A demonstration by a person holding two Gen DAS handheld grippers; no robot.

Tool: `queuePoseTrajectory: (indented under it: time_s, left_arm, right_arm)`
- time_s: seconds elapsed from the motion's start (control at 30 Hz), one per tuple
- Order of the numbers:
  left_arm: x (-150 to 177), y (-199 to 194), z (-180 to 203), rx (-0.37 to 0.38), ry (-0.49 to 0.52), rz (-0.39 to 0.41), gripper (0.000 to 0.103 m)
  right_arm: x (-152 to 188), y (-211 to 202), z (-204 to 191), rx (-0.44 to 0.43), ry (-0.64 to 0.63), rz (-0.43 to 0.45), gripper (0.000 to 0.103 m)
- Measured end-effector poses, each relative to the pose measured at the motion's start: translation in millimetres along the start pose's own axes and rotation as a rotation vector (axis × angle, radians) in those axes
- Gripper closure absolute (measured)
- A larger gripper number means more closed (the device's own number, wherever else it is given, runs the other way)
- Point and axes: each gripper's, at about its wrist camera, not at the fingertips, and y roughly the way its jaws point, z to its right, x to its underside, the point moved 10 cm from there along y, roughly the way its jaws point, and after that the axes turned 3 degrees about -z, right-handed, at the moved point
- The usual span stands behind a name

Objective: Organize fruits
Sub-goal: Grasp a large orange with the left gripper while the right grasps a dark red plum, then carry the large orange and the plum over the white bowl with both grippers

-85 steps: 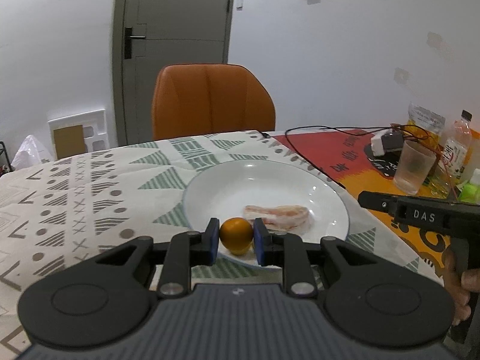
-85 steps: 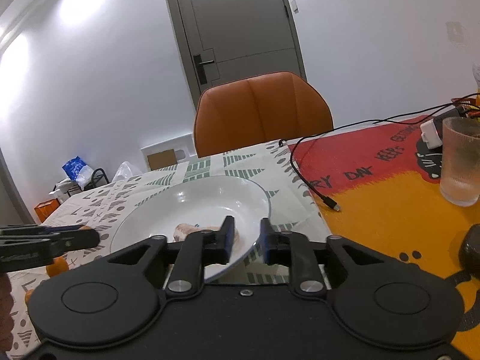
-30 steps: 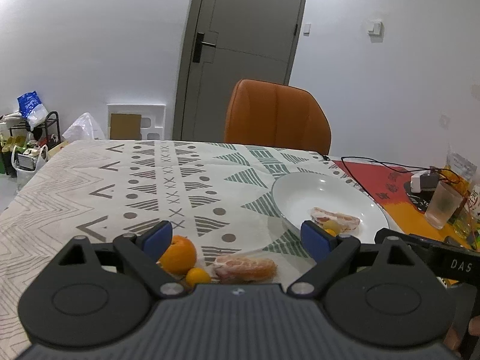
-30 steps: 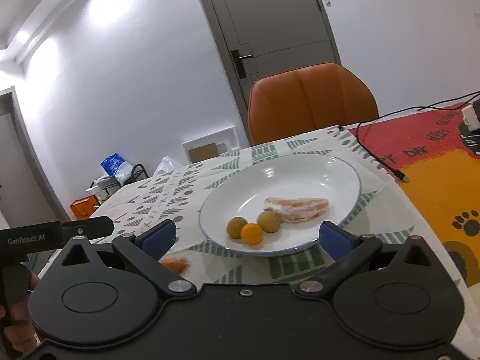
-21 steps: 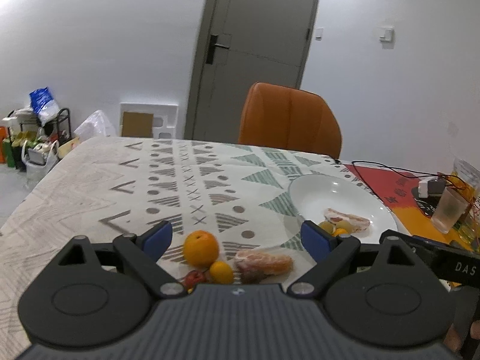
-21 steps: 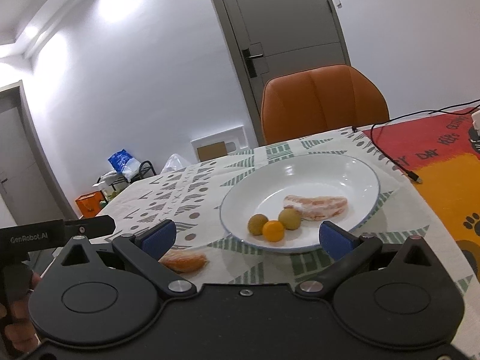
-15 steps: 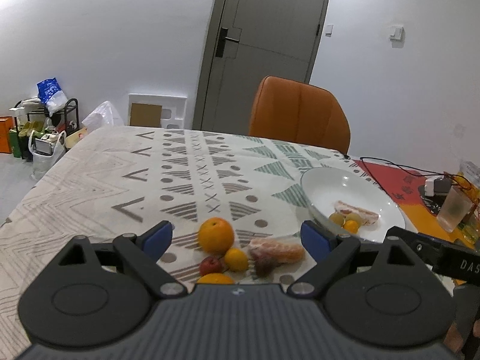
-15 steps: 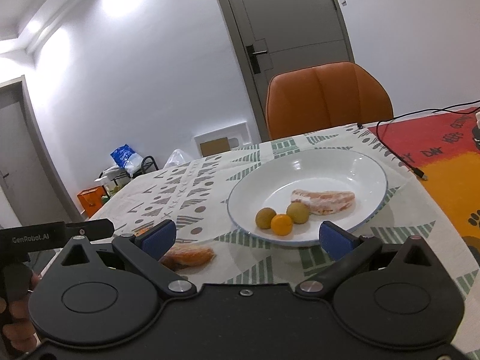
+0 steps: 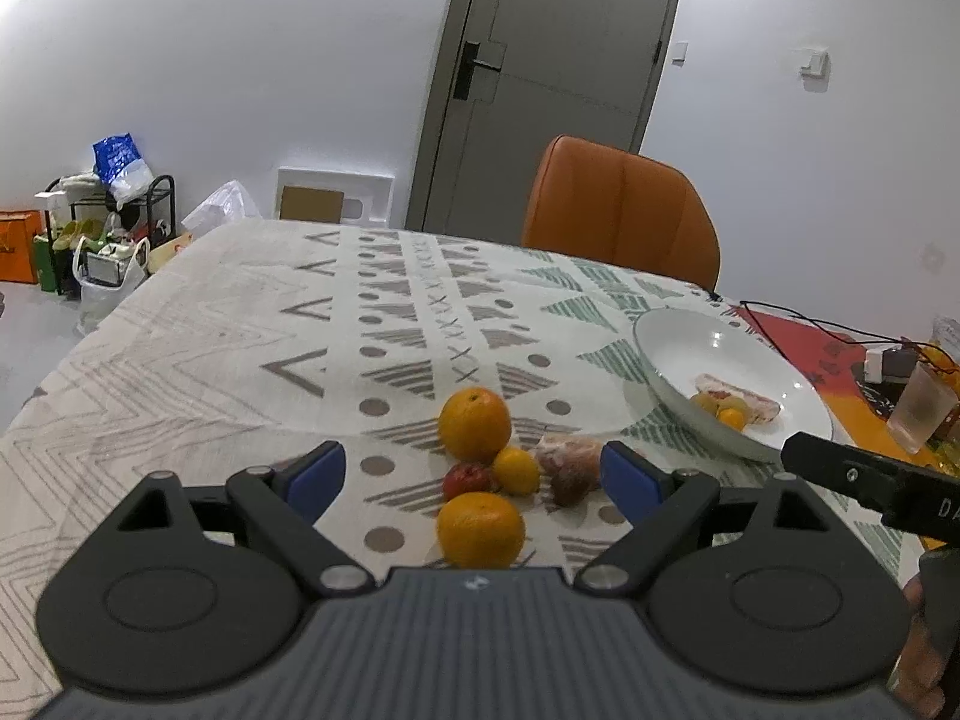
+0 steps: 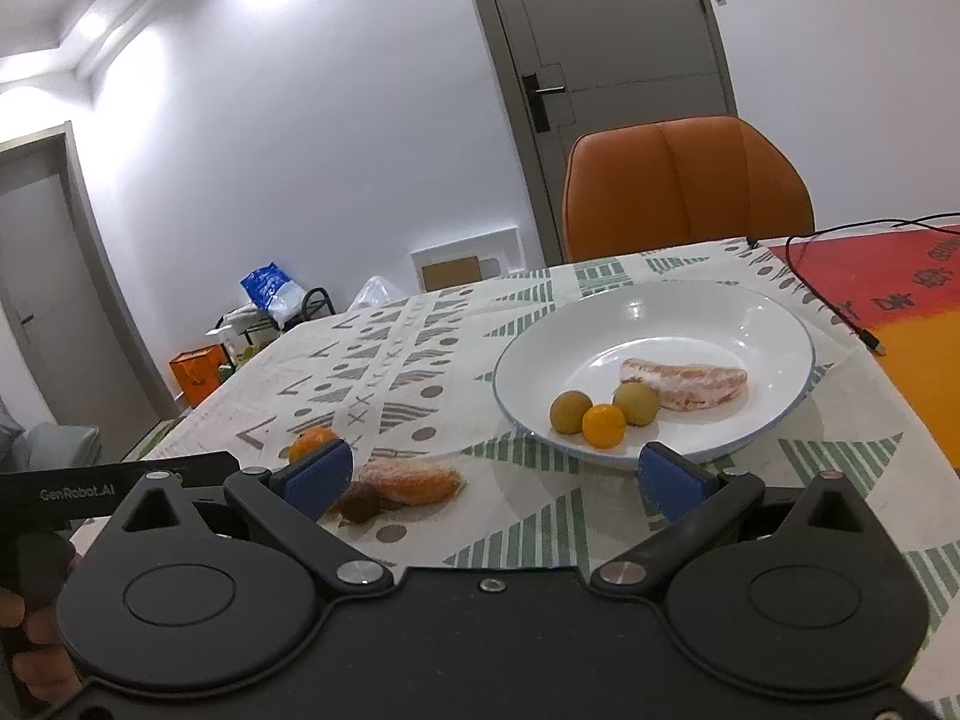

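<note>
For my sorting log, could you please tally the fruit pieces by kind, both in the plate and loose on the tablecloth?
Large oranges: 2
Small orange citrus: 2
Small yellow-green round fruits: 2
Peeled citrus segments: 2
Small red fruit: 1
Small dark brown piece: 1
Total: 10

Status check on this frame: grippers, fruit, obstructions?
Left gripper and right gripper open, empty. Plate holds four pieces; five pieces loose on tablecloth. Nothing blocking.

Orange chair [image 9: 624,210] behind patterned tablecloth [image 9: 240,348]; plastic cup [image 9: 918,414] near cable [image 10: 828,294].
</note>
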Motion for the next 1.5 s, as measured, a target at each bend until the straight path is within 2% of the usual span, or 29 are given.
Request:
queuePoseTrajectory:
  time_s: [0.2,0.4,0.53,0.6,0.63,0.67,0.73,0.93,1.33,1.5]
  left_arm:
    - [6.0,4.7,-5.6,0.004,-0.011,-0.009,0.015]
    - [13.8,13.6,-1.5,0.034,-0.012,-0.033,0.027]
    - [23.3,23.9,1.0,0.048,-0.013,-0.068,0.04]
    - [27.2,28.3,0.8,0.05,-0.016,-0.082,0.051]
    - [28.4,30.0,0.2,0.052,-0.019,-0.088,0.063]
    - [28.8,31.2,-0.2,0.063,-0.023,-0.092,0.066]
    - [27.8,30.1,-2.1,0.065,-0.031,-0.087,0.066]
    - [23.0,24.7,-10.9,0.053,-0.035,-0.069,0.066]
    - [15.6,17.1,-36.8,0.02,-0.066,-0.045,0.066]
    - [14.8,15.8,-44.2,0.01,-0.074,-0.043,0.066]
  right_arm:
    - [7.4,7.7,-7.1,-0.024,-0.017,-0.027,0.0]
    - [11.8,15.0,-16.2,-0.043,-0.045,-0.042,0.001]
    - [12.7,20.3,-20.5,-0.05,-0.056,-0.055,0.004]
    - [13.3,23.8,-23.1,-0.054,-0.063,-0.063,0.007]
    - [14.1,25.9,-25.1,-0.057,-0.067,-0.069,0.009]
    - [14.6,27.3,-26.7,-0.061,-0.071,-0.074,0.01]
    - [16.3,31.6,-31.2,-0.069,-0.081,-0.084,0.018]
    - [22.0,46.4,-45.8,-0.099,-0.101,-0.128,0.031]
    - [24.6,74.1,-67.9,-0.138,-0.116,-0.188,0.049]
    - [26.3,83.0,-74.2,-0.139,-0.128,-0.198,0.051]
